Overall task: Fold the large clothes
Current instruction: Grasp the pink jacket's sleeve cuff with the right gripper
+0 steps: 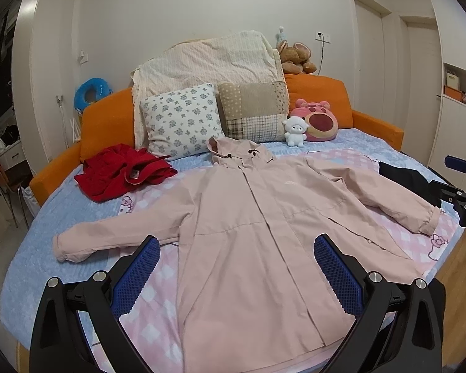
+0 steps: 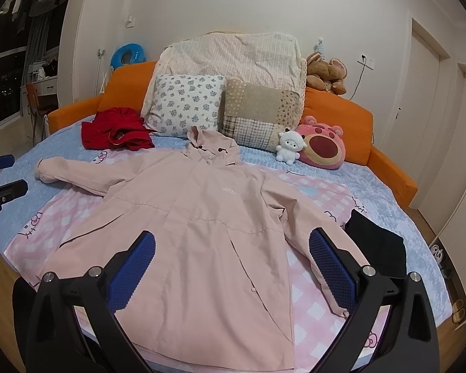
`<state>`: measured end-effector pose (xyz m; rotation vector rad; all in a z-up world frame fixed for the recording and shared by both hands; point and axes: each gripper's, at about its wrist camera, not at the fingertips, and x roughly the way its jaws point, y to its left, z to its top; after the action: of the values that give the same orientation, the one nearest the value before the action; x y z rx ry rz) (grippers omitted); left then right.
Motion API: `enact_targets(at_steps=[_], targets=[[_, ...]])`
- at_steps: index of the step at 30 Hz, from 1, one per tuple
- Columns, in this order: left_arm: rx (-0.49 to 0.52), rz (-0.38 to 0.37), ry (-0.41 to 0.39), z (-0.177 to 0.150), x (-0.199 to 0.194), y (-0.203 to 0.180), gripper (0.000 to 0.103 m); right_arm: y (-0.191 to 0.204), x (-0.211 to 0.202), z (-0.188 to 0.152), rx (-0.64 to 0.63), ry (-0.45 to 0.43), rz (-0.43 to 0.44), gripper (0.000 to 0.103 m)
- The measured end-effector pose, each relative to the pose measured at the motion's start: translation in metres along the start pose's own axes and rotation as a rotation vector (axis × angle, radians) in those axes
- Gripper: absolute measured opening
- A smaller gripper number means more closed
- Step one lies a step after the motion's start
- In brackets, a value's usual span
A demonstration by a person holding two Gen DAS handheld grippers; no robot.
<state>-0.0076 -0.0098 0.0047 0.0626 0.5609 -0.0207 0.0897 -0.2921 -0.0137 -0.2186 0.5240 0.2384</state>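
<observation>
A large pale pink hooded jacket (image 1: 258, 217) lies flat and face up on the bed, both sleeves spread out, hood toward the pillows. It also shows in the right wrist view (image 2: 202, 223). My left gripper (image 1: 236, 273) is open and empty, hovering over the jacket's lower left part. My right gripper (image 2: 231, 273) is open and empty, hovering over the jacket's lower right part. The right gripper shows at the right edge of the left wrist view (image 1: 463, 186). The left gripper shows at the left edge of the right wrist view (image 2: 0, 183).
A crumpled red garment (image 1: 124, 174) lies at the bed's far left. A folded black garment (image 2: 379, 245) lies by the right sleeve. Pillows (image 1: 183, 118) and plush toys (image 1: 320, 121) line the orange headboard (image 1: 369, 121). A pink checked blanket (image 1: 149, 310) lies under the jacket.
</observation>
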Motion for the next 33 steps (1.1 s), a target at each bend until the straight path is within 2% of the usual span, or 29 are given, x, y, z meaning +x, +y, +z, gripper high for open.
enact_targets(at_steps=[3, 7, 12, 16, 17, 19, 21, 24, 27, 30, 32, 33], targets=[[-0.024, -0.039, 0.016, 0.003, 0.012, -0.007, 0.101, -0.01, 0.002, 0.001, 0.015, -0.007, -0.025, 0.098], [-0.039, -0.105, 0.044, 0.016, 0.043, -0.027, 0.101, -0.05, 0.016, -0.003, 0.081, -0.012, -0.129, 0.098], [-0.024, -0.173, 0.088, 0.04, 0.101, -0.06, 0.101, -0.138, 0.043, -0.033, 0.249, 0.02, -0.259, 0.095], [-0.026, -0.199, 0.128, 0.057, 0.157, -0.087, 0.101, -0.219, 0.064, -0.085, 0.468, 0.095, -0.295, 0.091], [-0.025, -0.22, 0.148, 0.06, 0.174, -0.095, 0.101, -0.236, 0.068, -0.1, 0.517, 0.108, -0.29, 0.09], [-0.032, -0.285, 0.217, 0.064, 0.212, -0.113, 0.101, -0.264, 0.077, -0.131, 0.605, 0.142, -0.281, 0.077], [-0.055, -0.337, 0.284, 0.064, 0.243, -0.127, 0.101, -0.285, 0.086, -0.158, 0.661, 0.19, -0.261, 0.069], [-0.082, -0.358, 0.375, 0.064, 0.29, -0.155, 0.101, -0.309, 0.107, -0.2, 0.77, 0.255, -0.205, 0.063], [-0.093, -0.365, 0.423, 0.064, 0.323, -0.178, 0.101, -0.323, 0.123, -0.223, 0.825, 0.272, -0.177, 0.058], [-0.128, -0.39, 0.445, 0.072, 0.355, -0.204, 0.101, -0.334, 0.138, -0.238, 0.879, 0.251, -0.083, 0.041], [-0.159, -0.401, 0.491, 0.078, 0.377, -0.216, 0.1, -0.338, 0.146, -0.24, 0.888, 0.25, -0.053, 0.038], [-0.176, -0.402, 0.51, 0.082, 0.387, -0.22, 0.098, -0.34, 0.15, -0.238, 0.885, 0.245, -0.041, 0.031]])
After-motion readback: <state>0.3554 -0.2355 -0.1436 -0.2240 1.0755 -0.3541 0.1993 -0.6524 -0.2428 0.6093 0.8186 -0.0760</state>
